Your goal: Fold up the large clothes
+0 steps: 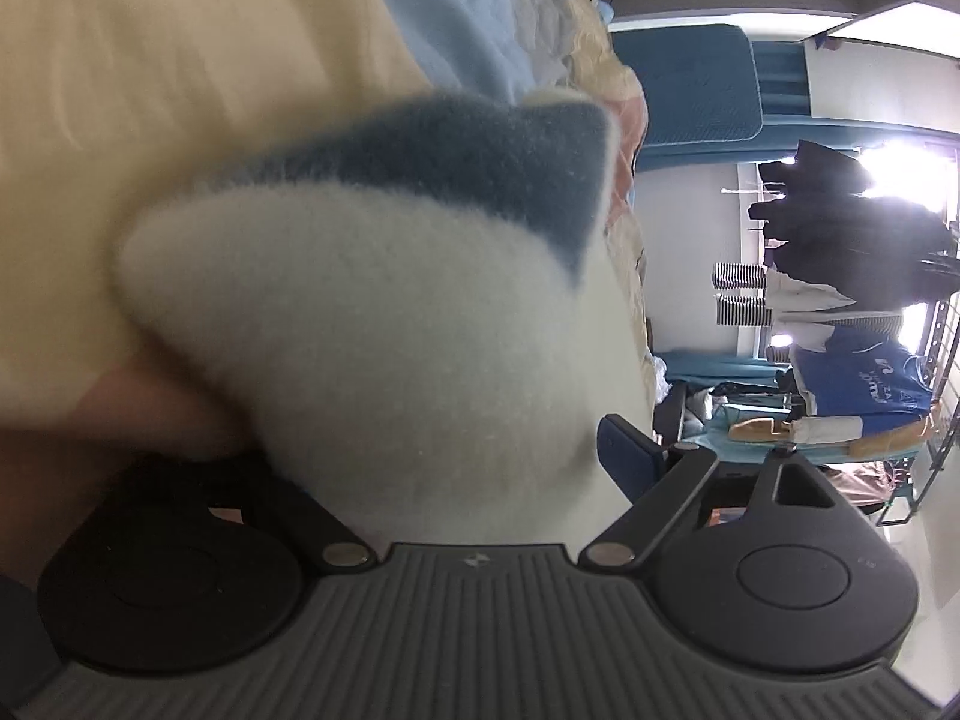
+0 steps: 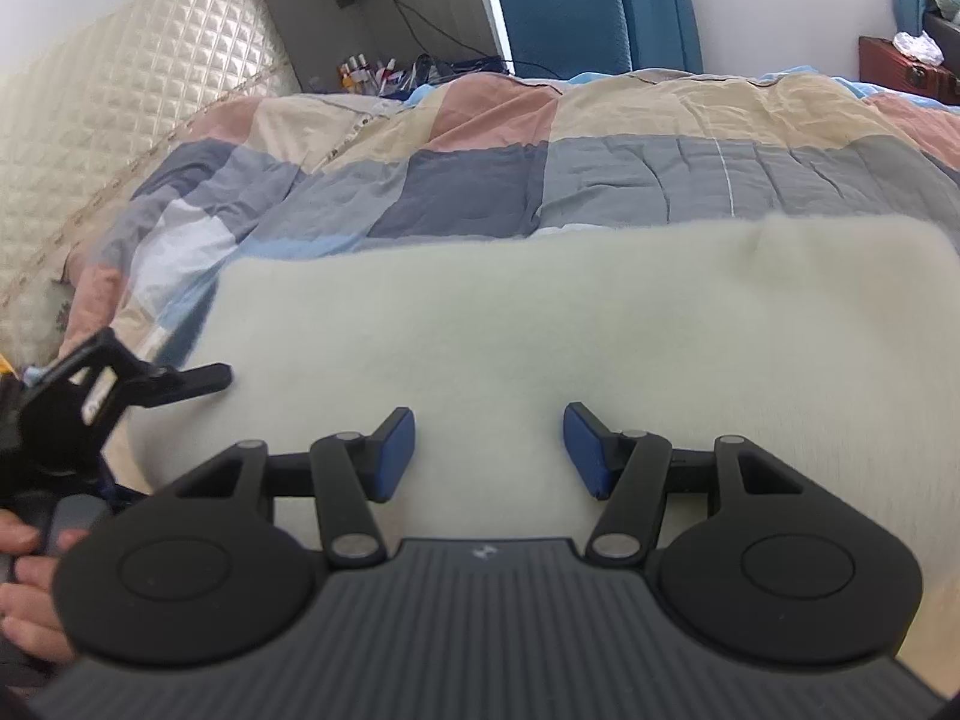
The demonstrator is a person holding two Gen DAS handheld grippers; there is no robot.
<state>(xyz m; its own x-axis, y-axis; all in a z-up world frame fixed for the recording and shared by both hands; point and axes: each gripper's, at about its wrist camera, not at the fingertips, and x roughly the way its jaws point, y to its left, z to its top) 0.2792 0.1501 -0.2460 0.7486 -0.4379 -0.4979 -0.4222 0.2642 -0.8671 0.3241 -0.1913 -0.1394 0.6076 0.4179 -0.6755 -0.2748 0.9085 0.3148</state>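
A bed covered by a checked quilt (image 2: pixel 480 180) of grey, beige and pink patches carries the load. Directly on it, toward six o'clock, lies a fluffy white fleece garment (image 2: pixel 510 330), apparently folded flat. A cream quilted headboard (image 2: pixel 120 90) stands at ten o'clock.

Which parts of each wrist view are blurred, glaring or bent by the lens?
Left wrist: the fluffy white garment fills the frame, soft with blur; the window glares white. Right wrist: sharper and evenly lit, the checked quilt bowed by the fisheye.
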